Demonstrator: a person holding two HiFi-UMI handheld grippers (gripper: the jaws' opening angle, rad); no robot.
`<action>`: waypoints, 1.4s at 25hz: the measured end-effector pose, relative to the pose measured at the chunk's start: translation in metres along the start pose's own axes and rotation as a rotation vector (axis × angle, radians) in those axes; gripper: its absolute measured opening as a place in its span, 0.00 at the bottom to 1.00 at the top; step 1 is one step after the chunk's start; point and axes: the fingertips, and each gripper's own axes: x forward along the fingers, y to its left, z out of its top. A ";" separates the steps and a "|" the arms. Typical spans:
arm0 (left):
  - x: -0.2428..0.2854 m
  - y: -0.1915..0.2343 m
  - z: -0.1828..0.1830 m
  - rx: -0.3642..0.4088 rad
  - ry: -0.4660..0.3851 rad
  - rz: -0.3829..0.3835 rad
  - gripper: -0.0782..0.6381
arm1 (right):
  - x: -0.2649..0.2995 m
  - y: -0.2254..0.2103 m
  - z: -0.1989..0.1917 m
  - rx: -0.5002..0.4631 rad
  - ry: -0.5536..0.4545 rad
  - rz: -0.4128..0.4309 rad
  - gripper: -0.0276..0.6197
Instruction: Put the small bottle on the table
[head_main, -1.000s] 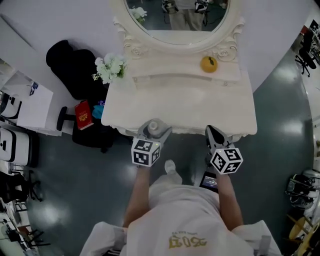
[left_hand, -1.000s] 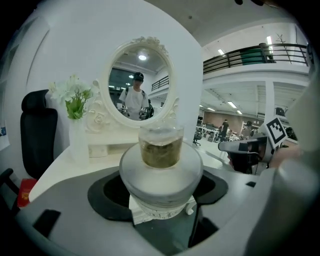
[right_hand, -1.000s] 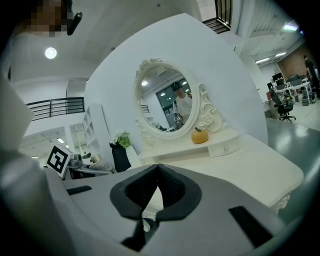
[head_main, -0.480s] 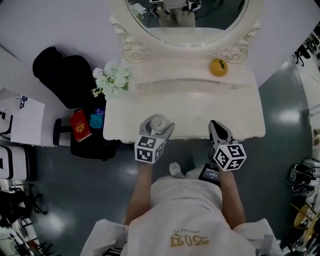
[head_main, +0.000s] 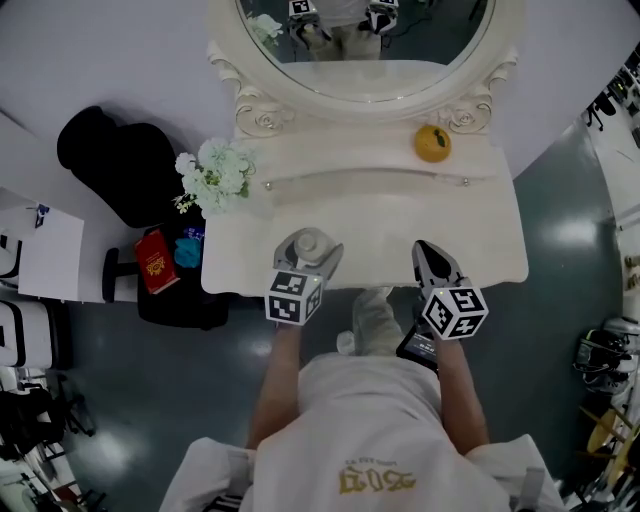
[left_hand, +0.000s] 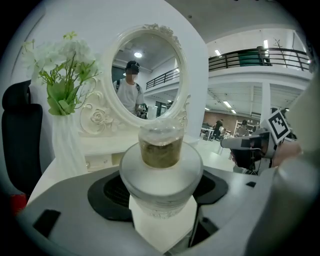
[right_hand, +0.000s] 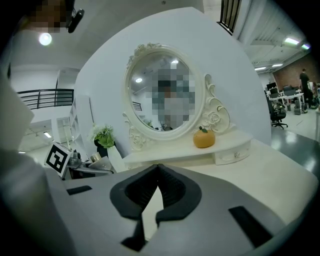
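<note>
My left gripper (head_main: 309, 250) is shut on a small frosted bottle (left_hand: 160, 172) with a clear cap and a brownish neck; it lies between the jaws, cap forward. In the head view the small bottle (head_main: 308, 245) hangs over the front left edge of the white dressing table (head_main: 370, 225). My right gripper (head_main: 430, 262) hovers over the table's front right edge with nothing in it. In the right gripper view its jaws (right_hand: 158, 186) are closed tip to tip.
An oval mirror (head_main: 365, 40) stands at the back of the table. An orange ornament (head_main: 432, 143) sits on the raised shelf at the right, white flowers (head_main: 213, 173) at the left corner. A black chair (head_main: 115, 160) and a red book (head_main: 155, 261) are left of the table.
Both grippers have come forward over the table's front edge, the left one still carrying the bottle. The head view has shifted closer to the table.
</note>
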 end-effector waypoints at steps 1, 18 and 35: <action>0.004 0.001 0.001 0.006 0.005 0.003 0.59 | 0.005 -0.001 0.002 0.000 0.001 0.007 0.06; 0.058 0.010 -0.020 0.010 0.096 0.031 0.59 | 0.045 -0.032 -0.013 0.028 0.074 0.042 0.06; 0.119 0.010 -0.048 0.024 0.213 -0.031 0.59 | 0.073 -0.070 -0.034 0.059 0.160 0.008 0.06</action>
